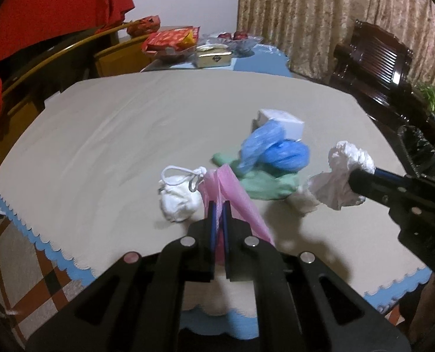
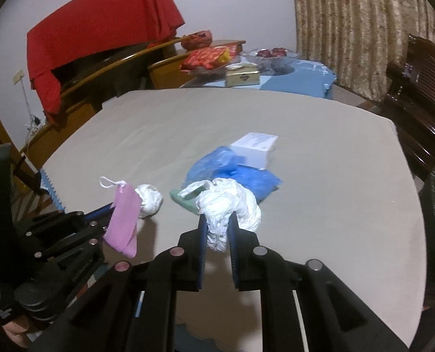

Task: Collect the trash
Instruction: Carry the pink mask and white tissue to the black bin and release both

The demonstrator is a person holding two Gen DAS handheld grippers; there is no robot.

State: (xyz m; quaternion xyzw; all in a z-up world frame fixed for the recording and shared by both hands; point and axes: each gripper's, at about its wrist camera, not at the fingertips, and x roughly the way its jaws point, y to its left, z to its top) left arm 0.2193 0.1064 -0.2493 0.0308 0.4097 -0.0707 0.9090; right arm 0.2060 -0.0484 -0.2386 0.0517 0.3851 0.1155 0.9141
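Two hand-held grippers over a table [image 1: 106, 135] covered in beige cloth. The left gripper [image 1: 218, 205] has its jaws drawn nearly together on a pink pouch [image 1: 232, 187], which is pinched at its upper part and hangs clear of the cloth (seen from the right wrist camera as a limp pink bag with a white cord loop at its top). The right gripper [image 2: 217, 223] is closed around a crumpled white plastic bag [image 2: 229, 202], the bag bulging above and between the fingers and lifted off the surface.

Trash left on the table: a small white wad [image 1: 179, 202] lying just beside the pink pouch; a green cloth [image 1: 264, 186] beneath crumpled blue plastic [image 1: 276, 149]; and a white box [image 1: 282, 121] touching the far side of the blue plastic. These three sit together near the middle of the cloth.

At the far end stand a gold tissue box [image 1: 214, 57], red snack packets [image 1: 170, 41] and a glass dish [image 1: 238, 41]. A red cloth [image 2: 100, 41] drapes over furniture on the left; patterned curtains [image 1: 320, 14] hang on the right.
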